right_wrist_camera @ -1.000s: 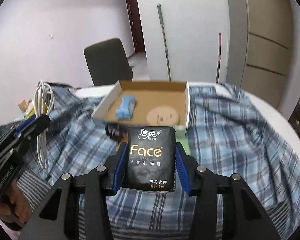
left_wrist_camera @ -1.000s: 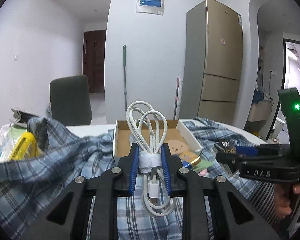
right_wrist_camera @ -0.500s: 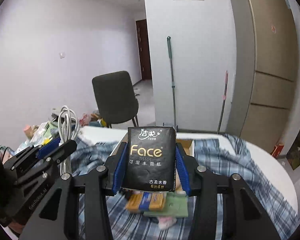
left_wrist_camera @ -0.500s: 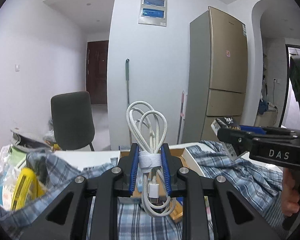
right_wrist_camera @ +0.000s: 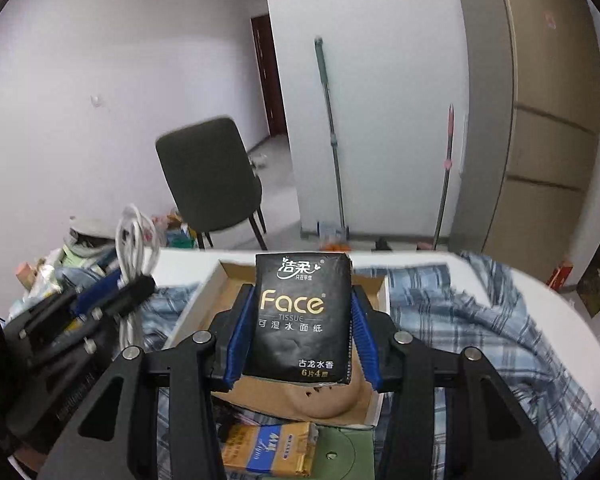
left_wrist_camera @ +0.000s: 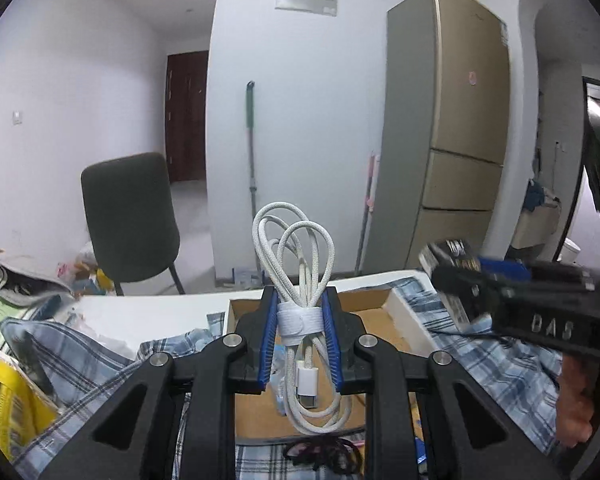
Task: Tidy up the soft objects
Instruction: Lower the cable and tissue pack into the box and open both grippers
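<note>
The cable (left_wrist_camera: 296,320) has a white braided, rough-textured sheath, a woven cloth strap and a smooth glossy plastic plug. The tissue pack (right_wrist_camera: 302,320) is wrapped in black, slightly creased film with gold print. The box (right_wrist_camera: 376,412) is matt brown cardboard inside, white outside. The shirt (right_wrist_camera: 460,320) is soft blue-checked cloth. The fingers (left_wrist_camera: 268,344) carry ribbed blue pads on matt black plastic frames with bright metal screws. The worktop (left_wrist_camera: 148,312) is smooth and white.

Both wrist cameras sit close behind their fingers, facing across the table. Both views share the open cardboard box (left_wrist_camera: 380,312) (right_wrist_camera: 220,280) and dark grey chair (left_wrist_camera: 130,216) (right_wrist_camera: 208,172).
</note>
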`<move>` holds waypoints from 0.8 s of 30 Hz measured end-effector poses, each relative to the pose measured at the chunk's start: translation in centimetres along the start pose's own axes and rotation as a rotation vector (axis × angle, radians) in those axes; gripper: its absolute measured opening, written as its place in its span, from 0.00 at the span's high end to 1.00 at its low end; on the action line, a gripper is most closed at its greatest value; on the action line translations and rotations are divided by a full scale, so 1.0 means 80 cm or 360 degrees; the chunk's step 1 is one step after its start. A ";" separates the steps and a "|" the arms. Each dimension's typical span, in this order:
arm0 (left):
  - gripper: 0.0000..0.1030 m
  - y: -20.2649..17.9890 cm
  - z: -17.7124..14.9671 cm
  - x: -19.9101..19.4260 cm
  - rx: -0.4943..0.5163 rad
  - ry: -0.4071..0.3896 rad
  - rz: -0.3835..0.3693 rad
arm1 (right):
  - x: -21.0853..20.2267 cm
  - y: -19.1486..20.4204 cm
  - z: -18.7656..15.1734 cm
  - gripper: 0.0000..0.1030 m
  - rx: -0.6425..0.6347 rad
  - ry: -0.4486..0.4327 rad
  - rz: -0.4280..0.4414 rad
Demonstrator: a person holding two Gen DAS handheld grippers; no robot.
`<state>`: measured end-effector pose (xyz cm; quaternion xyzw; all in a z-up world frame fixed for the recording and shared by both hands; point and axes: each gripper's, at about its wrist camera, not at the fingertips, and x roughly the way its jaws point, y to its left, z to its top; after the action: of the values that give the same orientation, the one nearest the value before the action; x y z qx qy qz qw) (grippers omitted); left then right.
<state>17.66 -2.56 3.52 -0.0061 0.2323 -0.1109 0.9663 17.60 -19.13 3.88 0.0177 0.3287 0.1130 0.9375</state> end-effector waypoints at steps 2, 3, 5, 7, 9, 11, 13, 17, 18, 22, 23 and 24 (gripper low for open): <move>0.77 0.004 -0.006 0.013 -0.0026 0.0038 -0.0017 | 0.025 -0.008 -0.011 0.56 0.0000 0.0125 0.0018; 0.77 0.007 -0.010 0.022 -0.0043 0.0065 -0.0027 | 0.036 -0.011 -0.016 0.56 0.0012 0.0175 0.0016; 0.77 0.010 -0.018 0.036 -0.0055 0.0110 -0.0031 | 0.052 -0.016 -0.025 0.56 0.0028 0.0229 0.0025; 0.77 0.014 -0.026 0.045 -0.0074 0.0166 -0.0036 | 0.064 -0.017 -0.034 0.56 0.0006 0.0252 -0.0005; 0.77 0.015 -0.032 0.053 -0.0083 0.0219 -0.0052 | 0.076 -0.020 -0.041 0.56 0.0011 0.0295 0.0005; 0.77 0.015 -0.035 0.055 -0.0055 0.0240 -0.0053 | 0.088 -0.024 -0.047 0.56 0.0045 0.0358 0.0050; 0.77 0.015 -0.037 0.056 -0.0050 0.0250 -0.0051 | 0.098 -0.026 -0.053 0.56 0.0051 0.0407 0.0052; 0.77 0.018 -0.041 0.058 -0.0095 0.0300 -0.0112 | 0.106 -0.022 -0.064 0.54 0.0013 0.0437 0.0008; 0.77 0.017 -0.041 0.057 -0.0097 0.0304 -0.0112 | 0.108 -0.023 -0.066 0.54 0.0013 0.0437 -0.0002; 0.77 0.018 -0.042 0.058 -0.0093 0.0303 -0.0096 | 0.113 -0.025 -0.069 0.39 0.0011 0.0443 -0.0023; 0.77 0.018 -0.042 0.057 -0.0098 0.0306 -0.0096 | 0.112 -0.025 -0.069 0.38 0.0010 0.0428 -0.0038; 0.77 0.018 -0.042 0.058 -0.0097 0.0308 -0.0092 | 0.112 -0.027 -0.068 0.38 0.0009 0.0423 -0.0047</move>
<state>20.48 -2.01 -1.65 -0.0316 0.3277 -0.1317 0.9350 21.43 -19.42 -6.11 0.0004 0.4505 0.0997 0.8872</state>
